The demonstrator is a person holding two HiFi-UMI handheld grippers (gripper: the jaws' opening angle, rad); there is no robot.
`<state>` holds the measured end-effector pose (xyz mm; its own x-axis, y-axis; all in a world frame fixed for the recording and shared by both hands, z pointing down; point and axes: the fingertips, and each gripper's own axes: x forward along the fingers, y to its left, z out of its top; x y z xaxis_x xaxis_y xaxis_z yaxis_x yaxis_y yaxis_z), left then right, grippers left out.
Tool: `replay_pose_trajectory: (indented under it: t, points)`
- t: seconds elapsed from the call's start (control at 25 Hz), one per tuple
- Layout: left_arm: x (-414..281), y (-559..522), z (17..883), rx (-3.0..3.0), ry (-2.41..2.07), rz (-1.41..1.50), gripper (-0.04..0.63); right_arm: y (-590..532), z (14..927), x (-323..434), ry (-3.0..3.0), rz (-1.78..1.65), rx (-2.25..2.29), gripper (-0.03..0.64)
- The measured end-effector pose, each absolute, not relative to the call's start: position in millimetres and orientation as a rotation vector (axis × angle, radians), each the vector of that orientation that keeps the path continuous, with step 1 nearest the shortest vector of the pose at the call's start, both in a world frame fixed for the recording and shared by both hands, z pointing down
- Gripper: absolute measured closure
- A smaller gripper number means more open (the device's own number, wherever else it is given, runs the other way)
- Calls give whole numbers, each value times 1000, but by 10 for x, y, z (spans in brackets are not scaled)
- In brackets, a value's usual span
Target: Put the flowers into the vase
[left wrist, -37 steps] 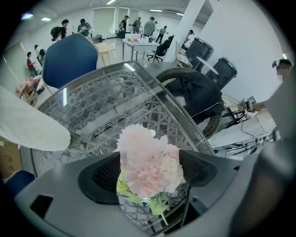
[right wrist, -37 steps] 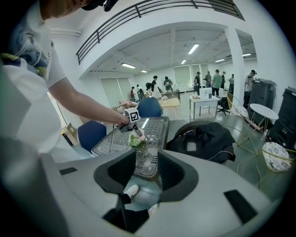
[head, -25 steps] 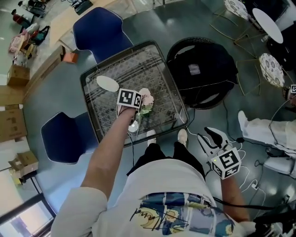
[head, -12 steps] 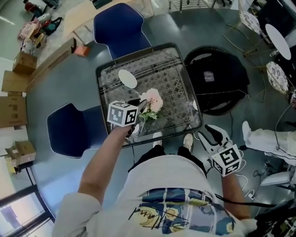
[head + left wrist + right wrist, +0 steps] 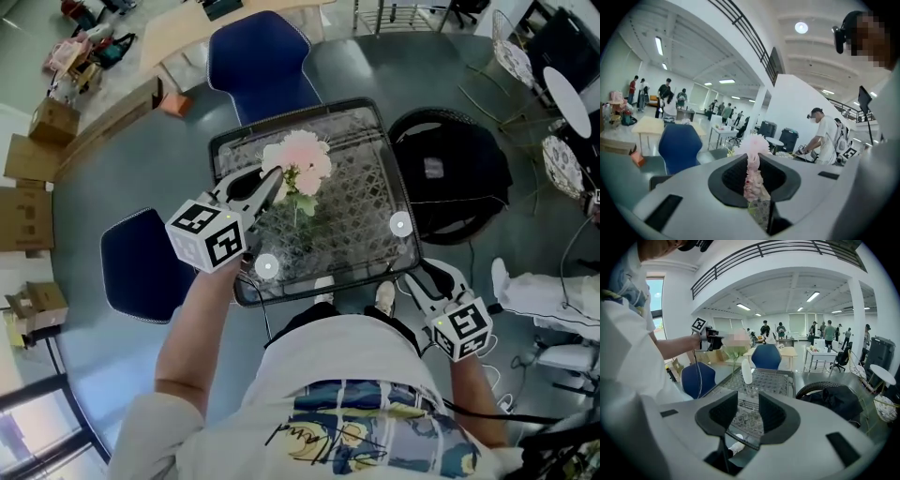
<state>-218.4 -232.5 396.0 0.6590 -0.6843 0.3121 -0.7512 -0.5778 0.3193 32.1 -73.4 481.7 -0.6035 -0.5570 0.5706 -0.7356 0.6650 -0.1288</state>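
My left gripper [image 5: 273, 184] is raised high above the glass table [image 5: 375, 141], shut on the green stem of a pink flower [image 5: 302, 157]. In the left gripper view the bloom [image 5: 753, 145] sticks out past the jaws, which pinch the stalk. The right gripper view shows the white vase [image 5: 746, 371] standing upright on the table, with the flower [image 5: 737, 339] held above and left of it. In the head view the vase is hidden under the flower and gripper. My right gripper [image 5: 424, 275] hangs low beside the table's near right corner, open and empty.
Two blue chairs [image 5: 259, 58] [image 5: 139, 273] stand at the table's far and left sides. A black bag lies on a round seat [image 5: 452, 172] to the right. Cardboard boxes [image 5: 26, 159] line the left. People [image 5: 828, 331] work in the background.
My left gripper has lifted off the table with the flower and now sits much higher, over the vase's spot. The right gripper shifted a little along the table's near right corner.
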Motion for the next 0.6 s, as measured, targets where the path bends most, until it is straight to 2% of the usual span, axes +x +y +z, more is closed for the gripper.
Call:
replay_pose_trajectory:
  t: [0.24, 0.6]
  points:
    - [-2613, -2646, 3399, 2517, -1310, -14, 538, -709, 4786, 278, -2367, 485, 1016, 474]
    - [-2873, -2916, 3291, 2560, -1464, -179, 540, -684, 4792, 257, -2328, 487, 1034, 474]
